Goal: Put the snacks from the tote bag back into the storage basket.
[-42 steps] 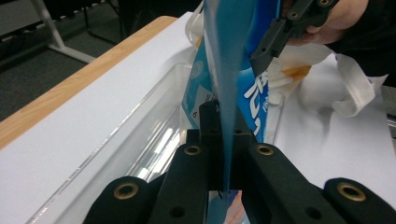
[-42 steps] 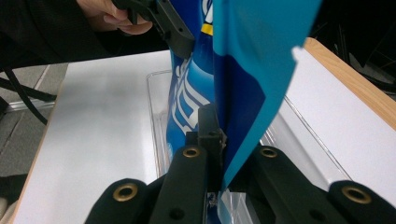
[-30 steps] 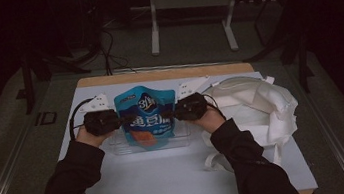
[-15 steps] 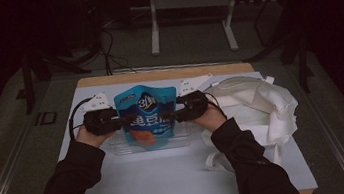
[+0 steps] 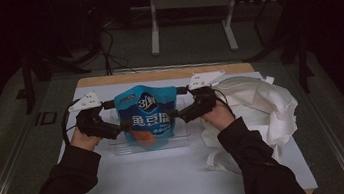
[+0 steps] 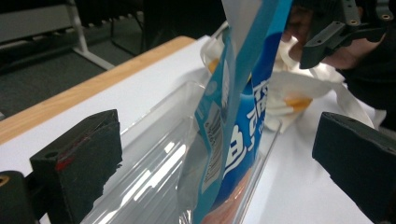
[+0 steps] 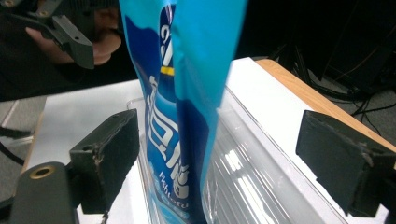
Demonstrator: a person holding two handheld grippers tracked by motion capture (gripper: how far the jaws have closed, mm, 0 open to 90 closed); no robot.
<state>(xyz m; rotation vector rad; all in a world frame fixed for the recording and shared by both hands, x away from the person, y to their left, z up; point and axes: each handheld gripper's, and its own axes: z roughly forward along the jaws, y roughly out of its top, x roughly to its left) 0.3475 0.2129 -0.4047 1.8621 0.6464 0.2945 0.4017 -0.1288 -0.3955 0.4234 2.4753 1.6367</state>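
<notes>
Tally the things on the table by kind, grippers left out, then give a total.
Blue snack pouch: 1
Clear plastic tray: 1
White cloth bag: 1
Total: 3

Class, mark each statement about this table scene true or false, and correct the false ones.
1. The blue snack pouch stands in a clear plastic tray. True.
2. The left gripper is clamped on the pouch. False: its fingers stand apart from it; its jaws have just been opening.
3. A white cloth bag lies at the right of the table. True.
4. The right gripper holds the cloth bag. False: it is open, either side of the pouch's edge.
</notes>
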